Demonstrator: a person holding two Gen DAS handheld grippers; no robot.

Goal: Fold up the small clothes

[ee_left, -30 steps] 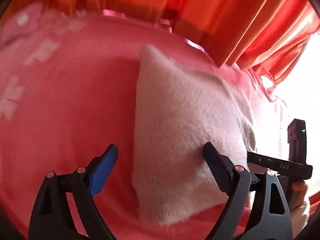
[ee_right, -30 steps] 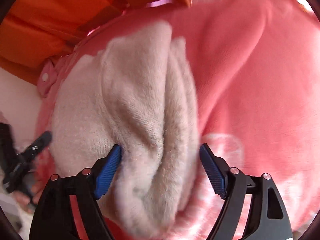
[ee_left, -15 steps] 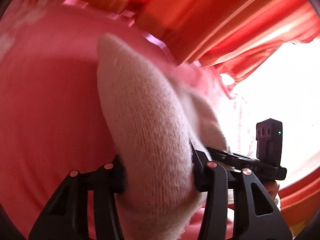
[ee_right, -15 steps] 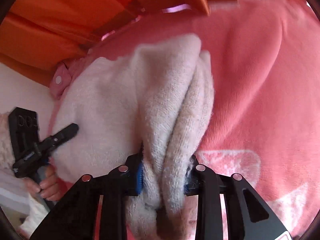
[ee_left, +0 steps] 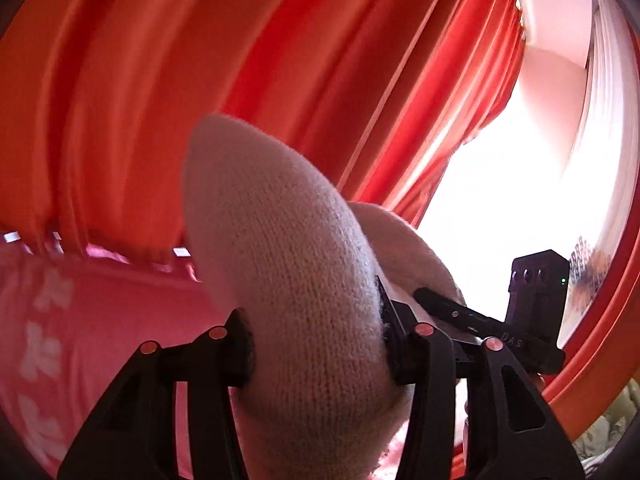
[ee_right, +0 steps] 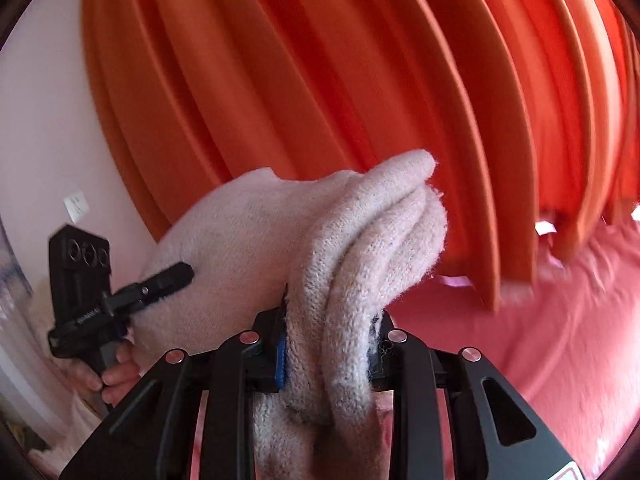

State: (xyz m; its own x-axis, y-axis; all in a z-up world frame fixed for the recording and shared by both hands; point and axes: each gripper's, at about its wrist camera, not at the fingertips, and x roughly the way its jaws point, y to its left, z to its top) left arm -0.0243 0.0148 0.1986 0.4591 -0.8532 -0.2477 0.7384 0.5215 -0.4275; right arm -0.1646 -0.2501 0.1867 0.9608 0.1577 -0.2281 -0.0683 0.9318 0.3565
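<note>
A cream knitted garment (ee_left: 292, 280) is lifted off the pink bed. My left gripper (ee_left: 316, 344) is shut on one bunched edge of it. My right gripper (ee_right: 332, 344) is shut on several folded layers of the same garment (ee_right: 360, 248). The cloth stretches between the two grippers. The right gripper shows at the right of the left wrist view (ee_left: 532, 312), and the left gripper shows at the left of the right wrist view (ee_right: 92, 292).
A pink blanket with white shapes (ee_left: 80, 320) covers the bed (ee_right: 540, 320) below. Orange-red curtains (ee_left: 240, 80) hang close behind, also in the right wrist view (ee_right: 360, 80). A bright window (ee_left: 500, 208) is at the right, a white wall (ee_right: 40, 140) at the left.
Both grippers closed on the garment, then lifted it off the bed. The views tilted up from the blanket to the curtains.
</note>
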